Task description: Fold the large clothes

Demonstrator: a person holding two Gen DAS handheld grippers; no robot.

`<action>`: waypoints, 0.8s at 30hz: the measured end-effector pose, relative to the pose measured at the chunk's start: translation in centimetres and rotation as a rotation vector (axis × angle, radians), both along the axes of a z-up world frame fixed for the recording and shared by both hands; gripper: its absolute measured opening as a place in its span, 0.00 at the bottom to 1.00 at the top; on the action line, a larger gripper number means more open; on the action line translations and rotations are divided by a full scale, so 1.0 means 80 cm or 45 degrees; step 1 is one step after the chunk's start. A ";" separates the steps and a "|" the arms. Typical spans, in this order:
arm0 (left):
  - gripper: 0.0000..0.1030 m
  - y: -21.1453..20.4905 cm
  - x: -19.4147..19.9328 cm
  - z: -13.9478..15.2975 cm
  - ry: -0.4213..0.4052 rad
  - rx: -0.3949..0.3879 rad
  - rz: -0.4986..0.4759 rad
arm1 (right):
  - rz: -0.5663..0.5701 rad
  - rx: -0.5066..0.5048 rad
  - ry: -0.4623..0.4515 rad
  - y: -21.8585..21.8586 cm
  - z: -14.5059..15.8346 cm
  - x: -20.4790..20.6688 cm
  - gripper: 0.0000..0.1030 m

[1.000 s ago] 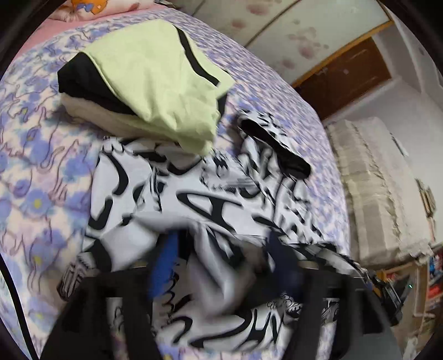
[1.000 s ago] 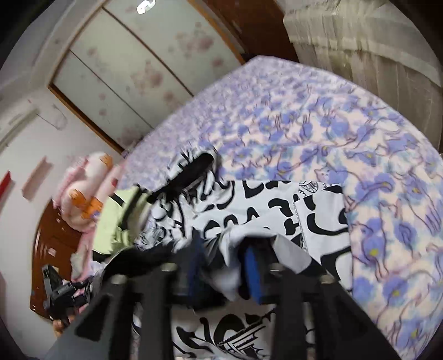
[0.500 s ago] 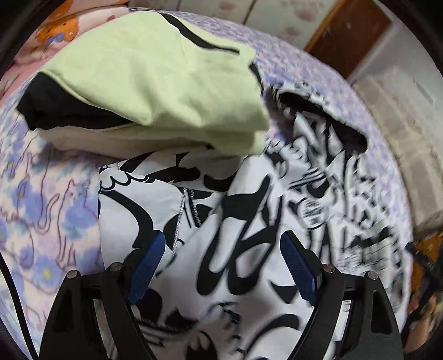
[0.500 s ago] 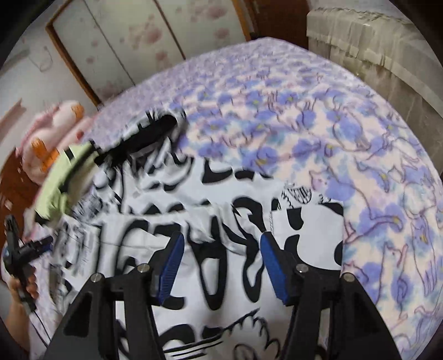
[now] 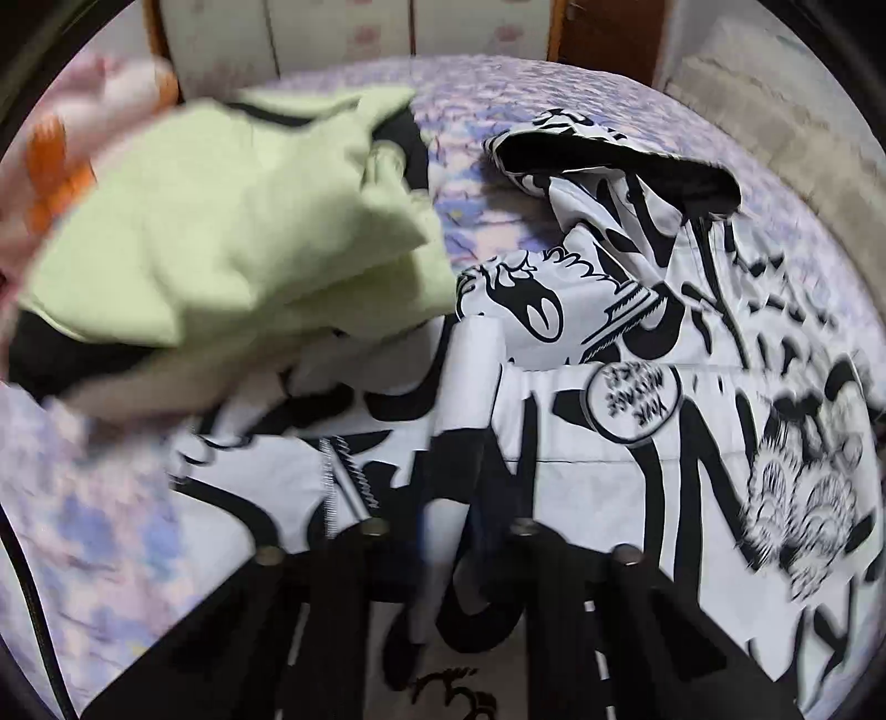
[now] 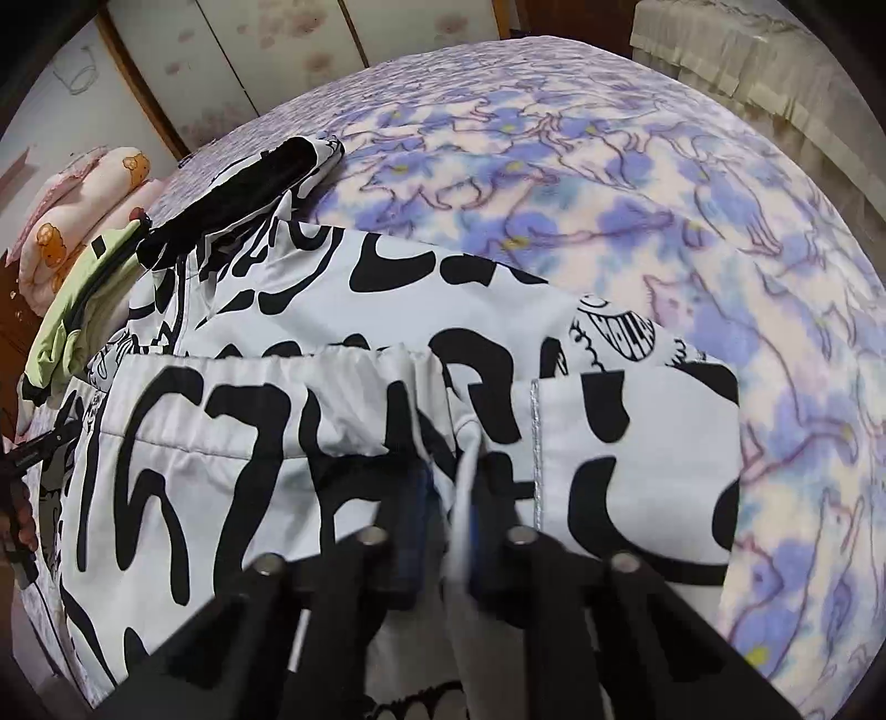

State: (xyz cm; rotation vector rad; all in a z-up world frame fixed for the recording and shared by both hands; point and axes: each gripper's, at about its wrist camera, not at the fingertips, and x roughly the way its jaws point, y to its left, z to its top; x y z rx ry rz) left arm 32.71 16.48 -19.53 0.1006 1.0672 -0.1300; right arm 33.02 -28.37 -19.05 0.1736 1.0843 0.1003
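Both your grippers, left gripper [image 5: 448, 531] and right gripper [image 6: 448, 498], have jaws clenched on the black-and-white jacket [image 6: 310, 399] spread across the floral-sheeted bed [image 6: 609, 183], wardrobe doors [image 6: 266, 50] behind.

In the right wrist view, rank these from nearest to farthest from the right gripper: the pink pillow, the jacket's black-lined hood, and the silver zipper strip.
Measured from the right gripper, shut on the white jacket's cloth:
1. Silver zipper strip, just right of the fingers.
2. Black-lined hood, farther up the bed, upper left.
3. Pink pillow, far left, beyond the hood.
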 end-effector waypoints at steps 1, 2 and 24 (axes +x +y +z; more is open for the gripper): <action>0.04 0.001 -0.006 0.008 -0.032 0.014 0.008 | -0.003 -0.016 -0.018 0.001 0.005 -0.004 0.03; 0.04 0.004 -0.010 0.017 -0.055 0.009 0.023 | -0.014 -0.028 -0.053 0.000 0.015 -0.010 0.03; 0.10 0.015 0.035 -0.031 -0.166 0.021 0.200 | -0.153 -0.187 -0.079 0.024 -0.020 0.088 0.07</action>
